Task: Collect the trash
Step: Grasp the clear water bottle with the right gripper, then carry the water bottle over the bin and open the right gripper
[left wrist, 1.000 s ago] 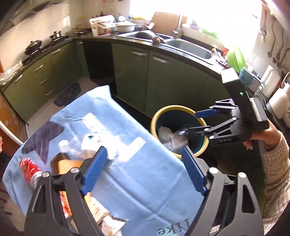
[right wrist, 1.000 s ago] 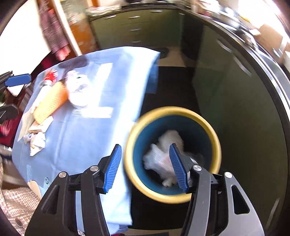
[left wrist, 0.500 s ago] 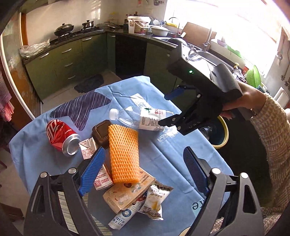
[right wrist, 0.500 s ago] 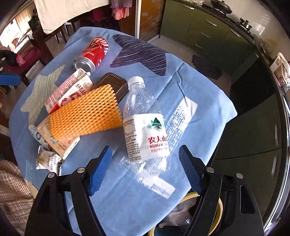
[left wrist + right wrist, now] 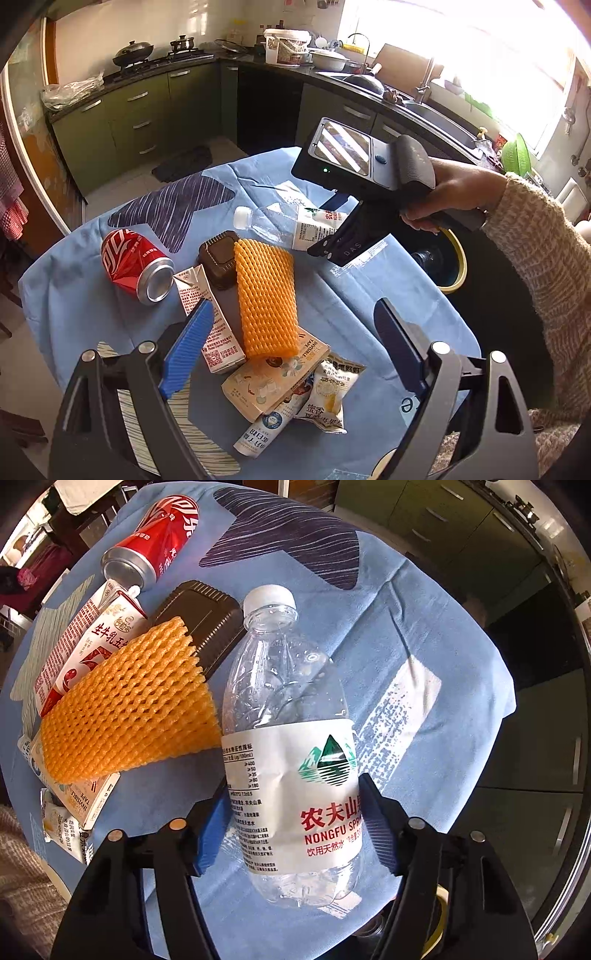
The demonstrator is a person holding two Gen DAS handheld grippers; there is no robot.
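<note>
**Closing squarely on the water bottle**

The clear plastic water bottle [image 5: 291, 746] lies on the blue tablecloth [image 5: 424, 635], cap toward 12 o'clock. The right gripper [image 5: 291, 823] straddles its label, jaws just short of closing; it should squeeze gently. Orange foam netting [image 5: 129, 709] lies at 9 o'clock. The left gripper [image 5: 295, 354] hangs wide open, empty.

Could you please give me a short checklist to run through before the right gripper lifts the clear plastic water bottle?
1. Right gripper straddles the clear plastic water bottle at its white label: ok.
2. Blue pads pressed firmly on the label: cannot tell; they sit at its edges.
3. White cap on the bottle: ok.
4. Bottle free of neighbours: not ok; the orange foam mesh sleeve meets its side.
5. Left gripper open and away from the bottle: ok; it hovers over the snack packets.
6. Yellow-rimmed blue bin beside the blue tablecloth within view for the drop: ok.
</note>
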